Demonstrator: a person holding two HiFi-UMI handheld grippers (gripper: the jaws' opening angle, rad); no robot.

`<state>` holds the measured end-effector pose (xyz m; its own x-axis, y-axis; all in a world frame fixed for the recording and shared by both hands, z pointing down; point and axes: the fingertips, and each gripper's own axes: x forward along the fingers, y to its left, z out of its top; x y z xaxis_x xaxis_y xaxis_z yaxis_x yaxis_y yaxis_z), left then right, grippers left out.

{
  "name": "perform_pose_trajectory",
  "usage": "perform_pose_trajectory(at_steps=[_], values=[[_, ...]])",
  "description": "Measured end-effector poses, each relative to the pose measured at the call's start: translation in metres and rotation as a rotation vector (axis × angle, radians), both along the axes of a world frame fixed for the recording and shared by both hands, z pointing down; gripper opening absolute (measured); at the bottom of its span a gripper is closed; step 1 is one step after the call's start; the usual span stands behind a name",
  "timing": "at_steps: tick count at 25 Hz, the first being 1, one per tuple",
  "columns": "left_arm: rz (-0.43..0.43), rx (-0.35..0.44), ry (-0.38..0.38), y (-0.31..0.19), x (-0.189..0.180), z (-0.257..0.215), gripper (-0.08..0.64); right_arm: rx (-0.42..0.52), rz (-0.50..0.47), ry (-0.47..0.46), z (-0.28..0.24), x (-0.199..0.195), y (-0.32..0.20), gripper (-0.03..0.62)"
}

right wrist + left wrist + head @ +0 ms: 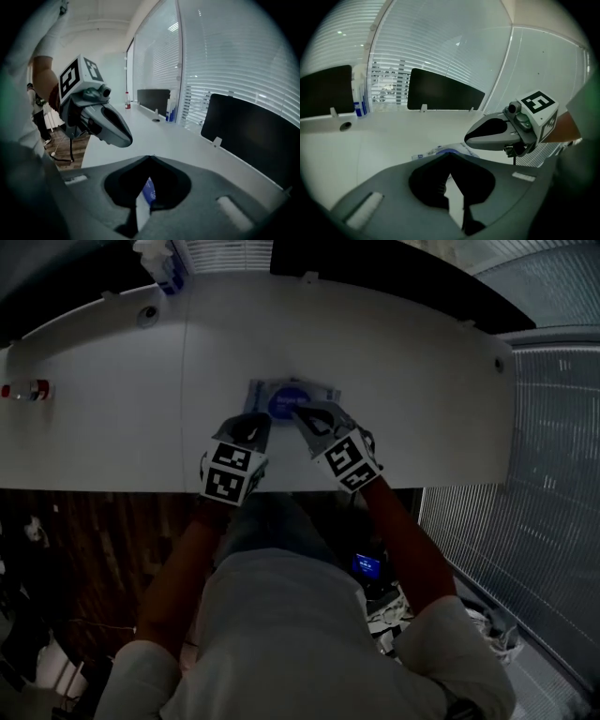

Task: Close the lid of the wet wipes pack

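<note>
Almost closed, by the look of it.
The flat, pale plastic wet wipes pack with its round blue lid lies on the white desk, right in front of the person. The right gripper has its jaws pressed together with nothing held, and its tip sits over the round blue lid. The left gripper is squeezed together too and is empty, just beside the pack's near left side. The lid looks flat and down, so I think the job is nearly done. I cannot tell if it has clicked tight; one more push may be needed.
</note>
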<state>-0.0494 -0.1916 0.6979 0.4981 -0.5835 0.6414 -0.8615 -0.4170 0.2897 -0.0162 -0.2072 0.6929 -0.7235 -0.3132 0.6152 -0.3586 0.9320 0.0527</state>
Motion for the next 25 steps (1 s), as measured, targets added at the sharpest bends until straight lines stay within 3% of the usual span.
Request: perform_pose_trajectory(at_steps=[3, 7, 11, 15, 25], values=[[0.012, 0.036, 0.027, 0.015, 0.016, -0.031, 0.003, -0.02, 0.052, -0.071, -0.034, 0.004, 0.013, 0.002], [0.012, 0.091, 0.073, 0.024, 0.028, -0.078, 0.003, 0.03, 0.129, -0.178, -0.088, 0.005, 0.02, 0.002], [-0.02, 0.175, 0.12, 0.028, 0.029, -0.127, 0.003, 0.097, 0.217, -0.304, -0.148, 0.008, 0.027, 0.002], [-0.071, 0.268, 0.161, 0.038, 0.025, -0.168, 0.003, 0.089, 0.269, -0.413, -0.196, 0.011, 0.045, 0.002], [-0.079, 0.409, 0.242, 0.064, 0.03, -0.253, 0.003, 0.122, 0.334, -0.554, -0.28, 0.024, 0.087, 0.002]])
